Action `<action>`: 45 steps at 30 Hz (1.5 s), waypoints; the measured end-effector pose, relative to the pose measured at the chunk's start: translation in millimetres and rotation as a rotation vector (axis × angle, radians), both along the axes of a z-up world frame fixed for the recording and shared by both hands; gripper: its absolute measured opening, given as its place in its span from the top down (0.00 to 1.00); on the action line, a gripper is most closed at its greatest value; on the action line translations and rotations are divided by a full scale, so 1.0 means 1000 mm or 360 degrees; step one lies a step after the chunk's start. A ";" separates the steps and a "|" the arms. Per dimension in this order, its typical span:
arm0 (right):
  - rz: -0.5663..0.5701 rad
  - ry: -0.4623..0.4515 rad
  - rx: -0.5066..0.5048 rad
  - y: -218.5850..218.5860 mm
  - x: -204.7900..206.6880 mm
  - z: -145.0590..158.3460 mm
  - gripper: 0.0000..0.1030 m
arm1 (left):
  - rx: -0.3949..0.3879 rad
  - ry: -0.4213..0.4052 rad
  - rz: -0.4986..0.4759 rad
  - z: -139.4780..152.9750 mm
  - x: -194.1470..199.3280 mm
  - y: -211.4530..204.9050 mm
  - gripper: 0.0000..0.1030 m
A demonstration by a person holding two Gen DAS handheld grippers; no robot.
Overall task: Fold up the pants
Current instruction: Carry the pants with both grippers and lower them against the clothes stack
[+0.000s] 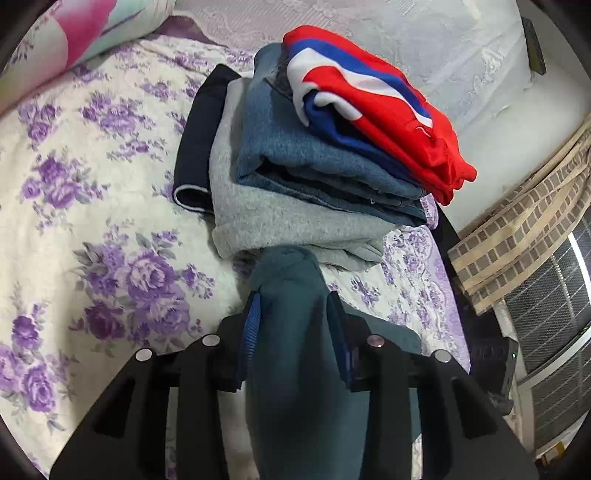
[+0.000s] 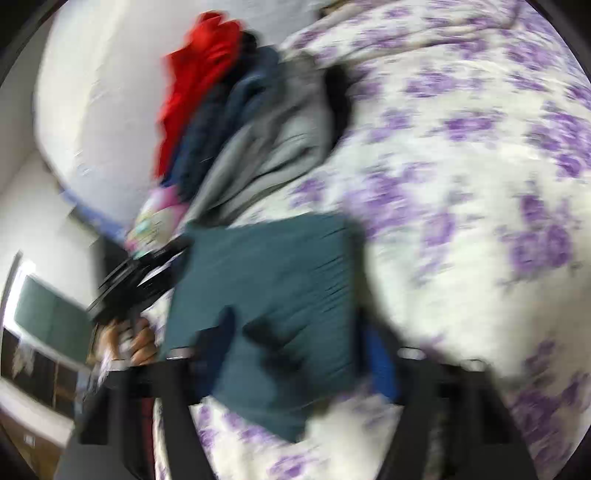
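The folded dark teal pants (image 1: 291,332) are clamped between the blue pads of my left gripper (image 1: 293,314), held just in front of a stack of folded clothes (image 1: 314,166). In the blurred right wrist view the same pants (image 2: 266,280) form a flat folded bundle above the bedspread. My right gripper (image 2: 295,354) is shut on their near edge. My left gripper (image 2: 155,266) shows there gripping the bundle's left edge, with the person's hand (image 2: 136,343) below it.
The stack holds a red, white and blue garment (image 1: 373,107) on top, then blue, grey and black ones. It lies on a purple floral bedspread (image 1: 92,221). A pillow (image 1: 74,33) is at the far left. The bed edge and a patterned cloth (image 1: 517,229) are at the right.
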State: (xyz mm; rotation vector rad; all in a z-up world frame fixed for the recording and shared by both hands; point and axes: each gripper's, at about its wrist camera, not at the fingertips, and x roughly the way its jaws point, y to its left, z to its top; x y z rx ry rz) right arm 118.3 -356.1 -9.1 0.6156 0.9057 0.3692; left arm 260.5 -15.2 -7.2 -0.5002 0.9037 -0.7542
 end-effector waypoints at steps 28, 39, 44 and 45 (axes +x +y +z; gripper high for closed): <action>-0.0135 -0.0110 -0.0078 -0.008 0.095 0.005 0.55 | 0.0093 -0.0069 0.0169 0.009 0.027 0.013 0.66; -0.0025 -0.0328 -0.0478 0.025 0.055 0.035 0.52 | 0.0048 -0.0150 -0.0083 0.035 -0.037 -0.020 0.47; -0.0012 -0.0229 -0.0613 0.032 0.053 0.022 0.49 | 0.0497 -0.0143 -0.0111 0.002 -0.055 -0.067 0.47; -0.0066 -0.0259 -0.0582 0.028 0.045 0.029 0.43 | 0.0515 -0.0147 -0.0090 0.004 -0.059 -0.065 0.47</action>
